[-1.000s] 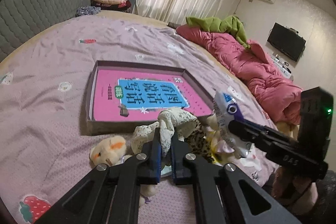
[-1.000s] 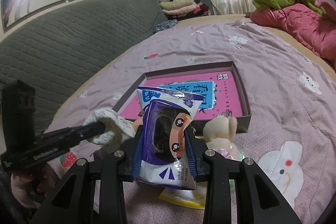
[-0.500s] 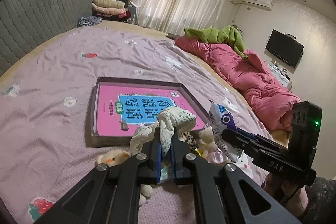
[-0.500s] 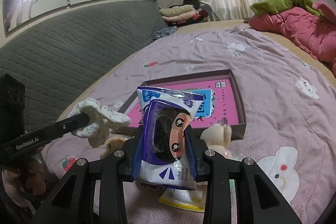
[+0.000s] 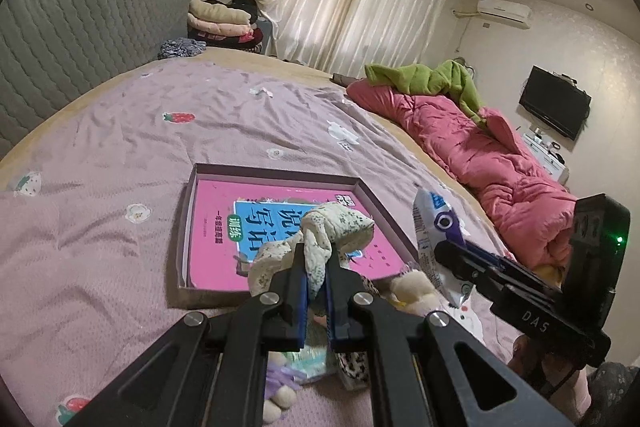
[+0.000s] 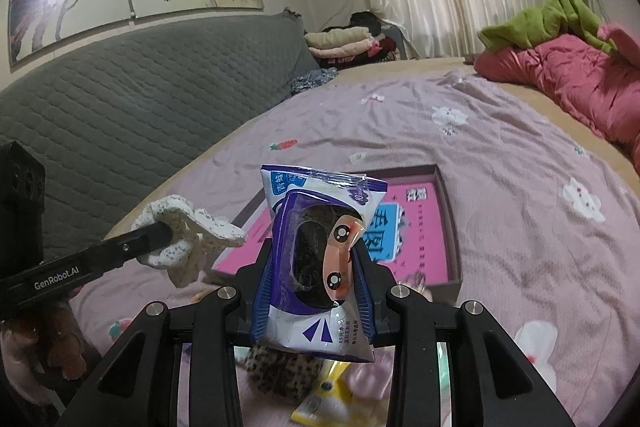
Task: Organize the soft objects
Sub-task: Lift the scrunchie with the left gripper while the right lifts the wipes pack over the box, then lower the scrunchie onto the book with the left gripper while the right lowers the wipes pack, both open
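box (image 5: 182,227) with pink book (image 5: 216,227) inside

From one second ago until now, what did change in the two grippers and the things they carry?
Both grippers rose from the pile: the left gripper lifted the floral cloth, the right gripper the purple-and-white packet. Both grips stayed shut; the box and plush toys stayed on the bed.

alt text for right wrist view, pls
The right hand-held gripper is shut on a blue-and-white snack packet, held above a purple bedsheet. At left, the left hand-held gripper grips a floral cloth; behind lies a box with a pink book.
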Motion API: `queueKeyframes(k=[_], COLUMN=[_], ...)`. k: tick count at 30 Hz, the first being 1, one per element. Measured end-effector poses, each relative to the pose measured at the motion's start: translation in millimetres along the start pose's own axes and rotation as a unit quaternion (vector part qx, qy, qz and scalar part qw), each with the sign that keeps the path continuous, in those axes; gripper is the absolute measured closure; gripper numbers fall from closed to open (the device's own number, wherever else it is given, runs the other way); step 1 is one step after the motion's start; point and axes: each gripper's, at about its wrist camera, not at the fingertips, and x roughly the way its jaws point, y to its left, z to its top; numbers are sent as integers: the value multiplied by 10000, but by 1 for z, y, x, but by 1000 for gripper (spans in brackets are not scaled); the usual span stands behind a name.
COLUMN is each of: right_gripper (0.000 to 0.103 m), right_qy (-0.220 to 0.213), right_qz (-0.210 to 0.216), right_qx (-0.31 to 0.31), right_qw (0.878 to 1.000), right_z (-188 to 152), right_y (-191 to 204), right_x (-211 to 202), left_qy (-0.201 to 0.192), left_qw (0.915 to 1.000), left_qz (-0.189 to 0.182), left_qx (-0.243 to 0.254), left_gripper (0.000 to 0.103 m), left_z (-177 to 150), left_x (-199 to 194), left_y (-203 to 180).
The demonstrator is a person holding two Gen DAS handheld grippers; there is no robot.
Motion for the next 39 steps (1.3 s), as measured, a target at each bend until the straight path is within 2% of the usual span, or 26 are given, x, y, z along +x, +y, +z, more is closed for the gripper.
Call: queueKeyframes(k=[14,23,39], right_gripper=[66,66,66], right_qy=[-246,-134,291], right_qz=[-431,-601,-881], right_qx=[-238,-396,-442], right_qw=[9985,9973,9947], right_z=[36,40,33], right_y=[-27,-45,-82], right_x=[37,59,97], left_qy=[100,229,491], left_qw=[9986,9958,9908], left_qz=[478,735,1158], left_qx=[-209,-488,-499], left_gripper=[96,96,96], left_z=[15,17,12], left_x=[45,72,103], left_y=[19,38,52])
